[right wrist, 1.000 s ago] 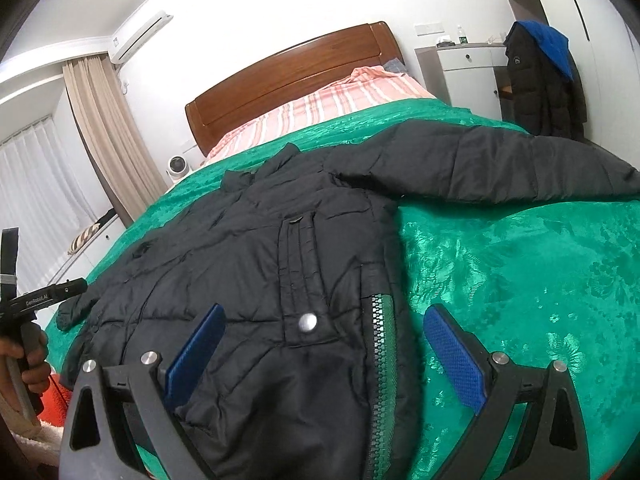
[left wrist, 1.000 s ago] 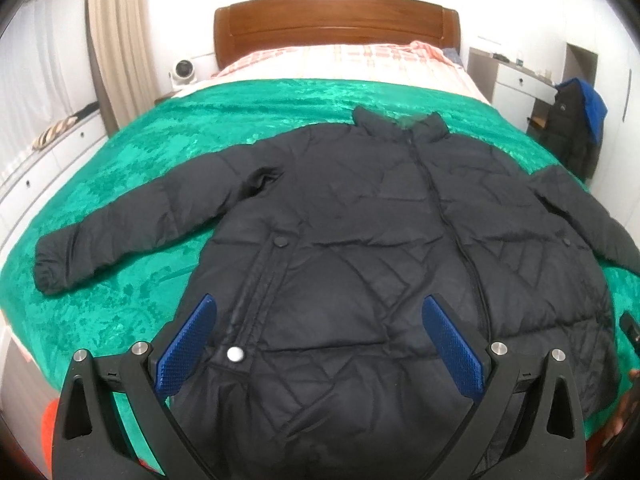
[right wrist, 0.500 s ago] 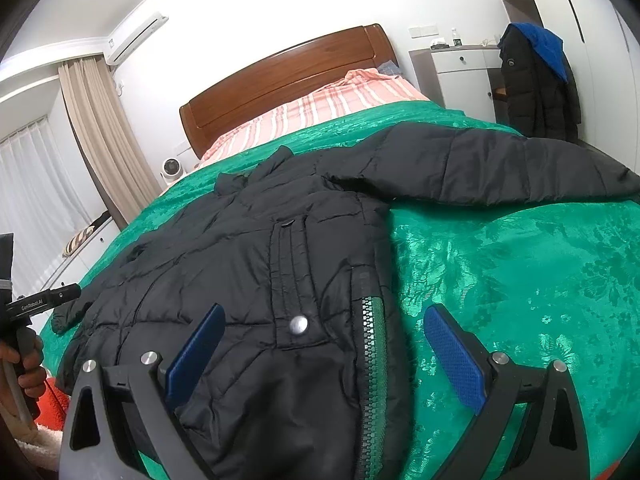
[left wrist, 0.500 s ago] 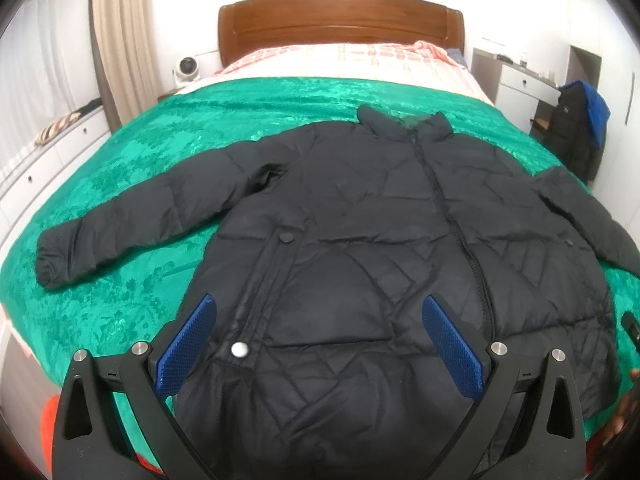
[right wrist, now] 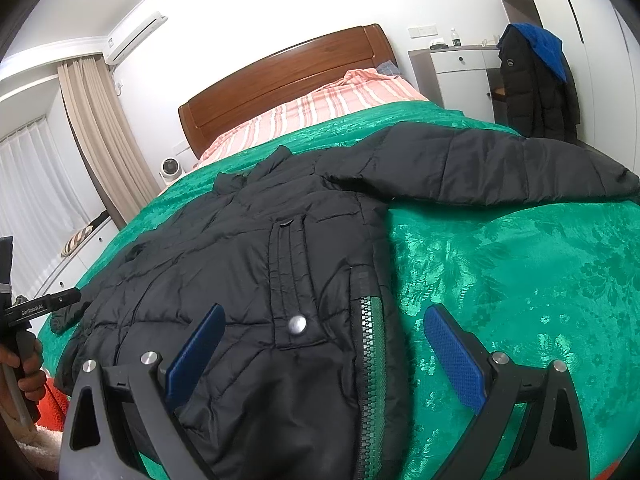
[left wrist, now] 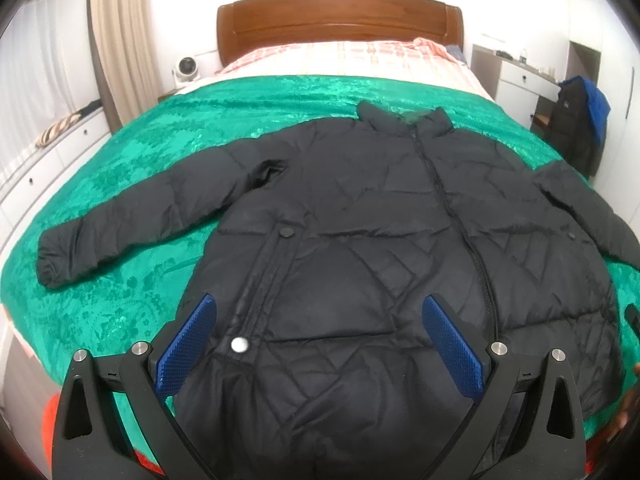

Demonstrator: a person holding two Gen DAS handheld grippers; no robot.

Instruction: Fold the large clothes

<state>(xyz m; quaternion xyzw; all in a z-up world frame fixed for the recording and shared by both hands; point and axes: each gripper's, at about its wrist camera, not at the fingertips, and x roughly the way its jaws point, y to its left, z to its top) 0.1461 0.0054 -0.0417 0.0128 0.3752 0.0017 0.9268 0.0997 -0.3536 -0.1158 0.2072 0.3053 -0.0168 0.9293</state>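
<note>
Hovering over hem of black puffer jacket [left wrist: 360, 248], L gripper [left wrist: 320, 340] and R gripper [right wrist: 320, 350] both have jaws wide open, holding nothing. Jacket lies flat, zipped, sleeves spread on green bedspread [left wrist: 160, 128]. Vs 1 s ago, both views pulled back slightly — no grasp yet, so folding not started; prob. lining up on sleeve/side.

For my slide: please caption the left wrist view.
Open left gripper above black padded jacket spread on green bedspread.
</note>
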